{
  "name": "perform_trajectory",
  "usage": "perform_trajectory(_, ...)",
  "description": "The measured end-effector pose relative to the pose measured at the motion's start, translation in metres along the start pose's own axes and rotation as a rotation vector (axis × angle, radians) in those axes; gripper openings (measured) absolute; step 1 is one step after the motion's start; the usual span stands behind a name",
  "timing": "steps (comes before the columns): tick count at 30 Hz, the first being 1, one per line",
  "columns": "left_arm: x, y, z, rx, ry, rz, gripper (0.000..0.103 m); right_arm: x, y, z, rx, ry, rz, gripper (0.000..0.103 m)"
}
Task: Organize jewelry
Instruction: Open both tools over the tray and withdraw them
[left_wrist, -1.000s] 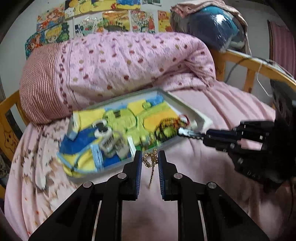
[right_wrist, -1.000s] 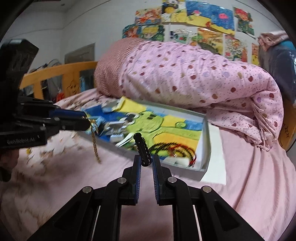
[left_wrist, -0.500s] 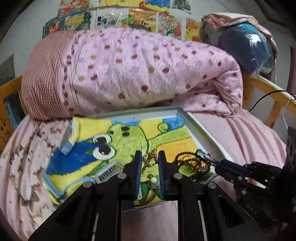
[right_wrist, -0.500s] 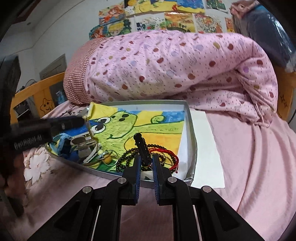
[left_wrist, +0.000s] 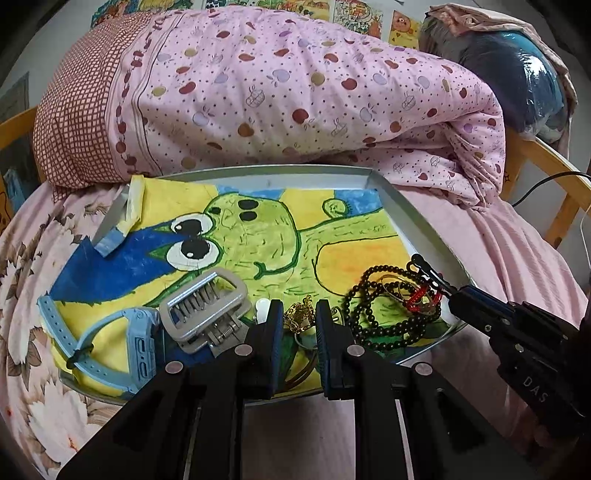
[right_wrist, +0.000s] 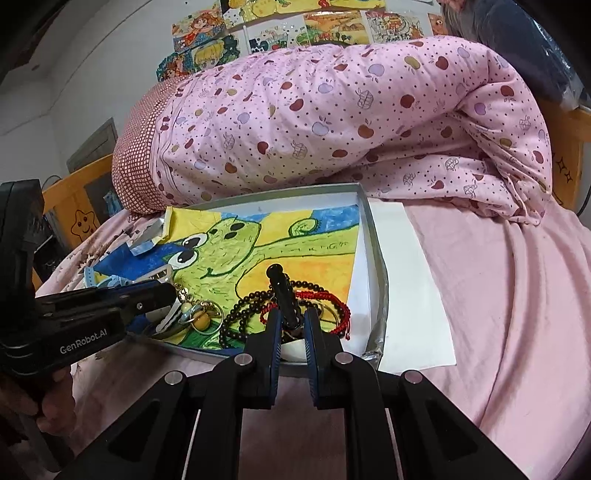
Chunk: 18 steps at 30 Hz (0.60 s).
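Observation:
A shallow grey tray lined with a frog drawing lies on the bed. My left gripper is shut on a bunched gold chain, low over the tray's near edge. My right gripper is shut on a black hair clip that sticks up over a dark bead bracelet and a red string bracelet. The left wrist view shows the right gripper and the black hair clip at the tray's right corner. The left gripper enters the right wrist view from the left.
In the tray lie a blue watch, a silver claw clip, thin rings and a yellow bead. A white sheet lies right of the tray. A rolled pink quilt sits behind, with the wooden bed frame beyond.
Both grippers moved forward and down from above the bed to the tray's near edge and rolled level. The chain, hanging loose before, now bunches over the tray.

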<state>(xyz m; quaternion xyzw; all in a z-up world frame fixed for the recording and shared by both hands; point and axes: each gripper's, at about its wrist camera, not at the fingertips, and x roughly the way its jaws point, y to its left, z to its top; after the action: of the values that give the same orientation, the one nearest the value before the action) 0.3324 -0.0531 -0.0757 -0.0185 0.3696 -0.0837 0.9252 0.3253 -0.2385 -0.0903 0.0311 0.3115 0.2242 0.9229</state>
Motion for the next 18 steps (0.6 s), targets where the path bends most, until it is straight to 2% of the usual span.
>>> perform_trajectory(8, 0.003, 0.005, -0.004, -0.039, 0.021, 0.029, 0.015, -0.002, -0.002, -0.003, 0.004, 0.022, -0.005, 0.014)
perform_trajectory(10, 0.003, 0.008, -0.004, -0.059, 0.03, 0.025, 0.015, -0.004, -0.003, -0.003, 0.002, 0.027, -0.014, 0.024)
perform_trajectory(12, 0.002, 0.01, -0.004, -0.08, 0.037, 0.024, 0.022, -0.007, -0.005, -0.003, 0.009, 0.025, -0.02, 0.042)
perform_trajectory(14, -0.003, 0.013, -0.004, -0.103, 0.028, 0.032, 0.044, -0.011, -0.005, -0.003, 0.013, 0.021, -0.023, 0.043)
perform_trajectory(17, -0.014, 0.015, -0.002, -0.122, 0.002, 0.021, 0.047, -0.017, -0.004, -0.003, 0.009, 0.018, -0.027, 0.043)
perform_trajectory(18, -0.018, 0.015, -0.002, -0.121, -0.001, 0.023, 0.047, -0.021, -0.003, -0.002, 0.009, 0.013, -0.028, 0.046)
